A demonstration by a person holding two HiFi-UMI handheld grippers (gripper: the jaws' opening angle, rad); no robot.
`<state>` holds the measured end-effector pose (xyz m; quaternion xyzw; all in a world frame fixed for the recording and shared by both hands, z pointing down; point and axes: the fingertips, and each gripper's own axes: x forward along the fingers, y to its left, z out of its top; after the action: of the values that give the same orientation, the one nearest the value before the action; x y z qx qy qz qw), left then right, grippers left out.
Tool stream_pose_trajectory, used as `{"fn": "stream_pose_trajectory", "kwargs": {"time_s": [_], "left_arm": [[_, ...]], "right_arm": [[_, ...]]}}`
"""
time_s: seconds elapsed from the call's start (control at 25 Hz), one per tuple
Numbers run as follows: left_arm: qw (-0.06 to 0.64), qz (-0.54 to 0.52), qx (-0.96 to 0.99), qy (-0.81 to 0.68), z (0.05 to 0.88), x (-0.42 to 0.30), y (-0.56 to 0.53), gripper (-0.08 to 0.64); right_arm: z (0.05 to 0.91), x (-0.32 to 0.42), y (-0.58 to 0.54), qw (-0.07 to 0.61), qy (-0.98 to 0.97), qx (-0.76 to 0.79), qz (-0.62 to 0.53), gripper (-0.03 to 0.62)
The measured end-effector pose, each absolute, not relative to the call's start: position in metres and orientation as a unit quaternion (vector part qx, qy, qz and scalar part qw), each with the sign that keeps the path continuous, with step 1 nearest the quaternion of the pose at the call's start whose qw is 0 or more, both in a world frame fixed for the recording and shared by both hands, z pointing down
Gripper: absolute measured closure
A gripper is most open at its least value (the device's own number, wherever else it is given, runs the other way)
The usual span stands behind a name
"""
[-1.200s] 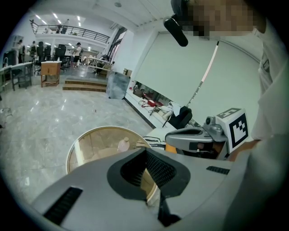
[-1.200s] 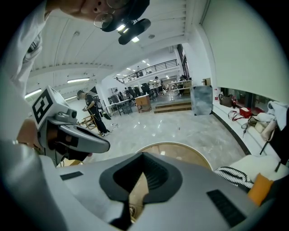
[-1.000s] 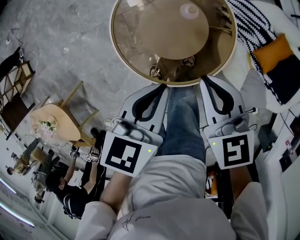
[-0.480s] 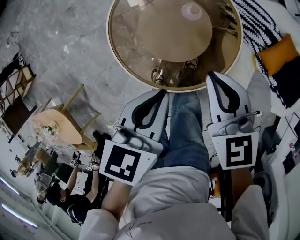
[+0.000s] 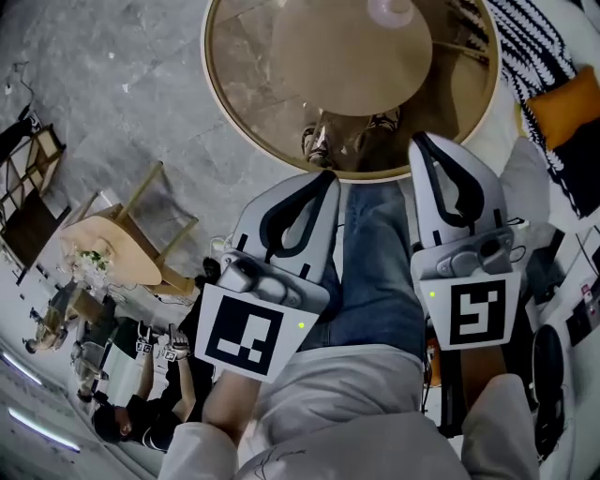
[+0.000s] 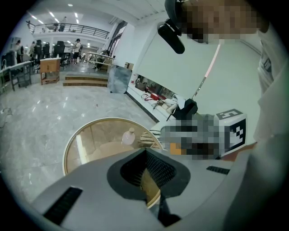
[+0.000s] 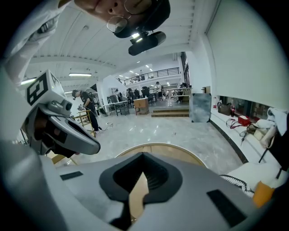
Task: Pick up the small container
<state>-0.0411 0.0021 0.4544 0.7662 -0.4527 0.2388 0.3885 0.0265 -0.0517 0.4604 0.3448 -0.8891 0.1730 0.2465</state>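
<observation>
The small container (image 5: 391, 9), a pale rounded bottle, stands on the far side of the round glass table (image 5: 220, 117). In the left gripper view the small container (image 6: 129, 135) shows beyond the jaws, well apart from them. My left gripper (image 5: 328, 176) is shut and empty, its tip over the table's near rim. My right gripper (image 5: 419, 141) is also shut and empty, over the near rim further right. In each gripper view the jaw tips meet, left gripper (image 6: 145, 151) and right gripper (image 7: 143, 155). The right gripper view does not show the container.
A black-and-white striped throw with an orange cushion (image 5: 570, 105) lies right of the table. A small wooden table with chairs (image 5: 112, 248) stands on the marble floor at the left, with people beyond it. The person's jeans-clad leg (image 5: 375, 272) is between the grippers.
Both grippers have sunk and look larger in the head view. The table has slid toward the top of the picture. Both pairs of jaws stay shut.
</observation>
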Motion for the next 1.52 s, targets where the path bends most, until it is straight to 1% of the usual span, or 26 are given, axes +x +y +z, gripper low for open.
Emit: {"fn": "stream_pose_trajectory", "kwargs": {"time_s": [0.2, 0.52, 0.92, 1.08, 1.24, 1.36, 1.48, 1.52], "left_arm": [[0.397, 0.239, 0.762, -0.453, 0.47, -0.042, 0.001, 0.555], [0.405, 0.225, 0.753, -0.468, 0.491, -0.046, -0.006, 0.555], [0.406, 0.218, 0.754, -0.468, 0.498, -0.041, -0.015, 0.555], [0.396, 0.214, 0.759, -0.469, 0.5, -0.037, -0.02, 0.555], [0.414, 0.212, 0.751, -0.468, 0.502, -0.037, -0.014, 0.555], [0.414, 0.217, 0.75, -0.468, 0.501, -0.044, -0.012, 0.555], [0.416, 0.217, 0.748, -0.469, 0.502, -0.046, -0.012, 0.555], [0.418, 0.216, 0.747, -0.47, 0.503, -0.047, -0.012, 0.555]], "right_arm": [[0.481, 0.034, -0.058, 0.254, -0.883, 0.355, 0.173, 0.575], [0.502, 0.033, -0.071, 0.234, -0.883, 0.363, 0.182, 0.575], [0.532, 0.031, -0.088, 0.237, -0.878, 0.378, 0.176, 0.574], [0.547, 0.035, -0.092, 0.239, -0.872, 0.382, 0.19, 0.574], [0.551, 0.033, -0.098, 0.241, -0.878, 0.379, 0.168, 0.574], [0.557, 0.027, -0.106, 0.237, -0.877, 0.382, 0.167, 0.572], [0.564, 0.028, -0.115, 0.238, -0.873, 0.391, 0.168, 0.555], [0.566, 0.029, -0.119, 0.239, -0.871, 0.393, 0.17, 0.536]]}}
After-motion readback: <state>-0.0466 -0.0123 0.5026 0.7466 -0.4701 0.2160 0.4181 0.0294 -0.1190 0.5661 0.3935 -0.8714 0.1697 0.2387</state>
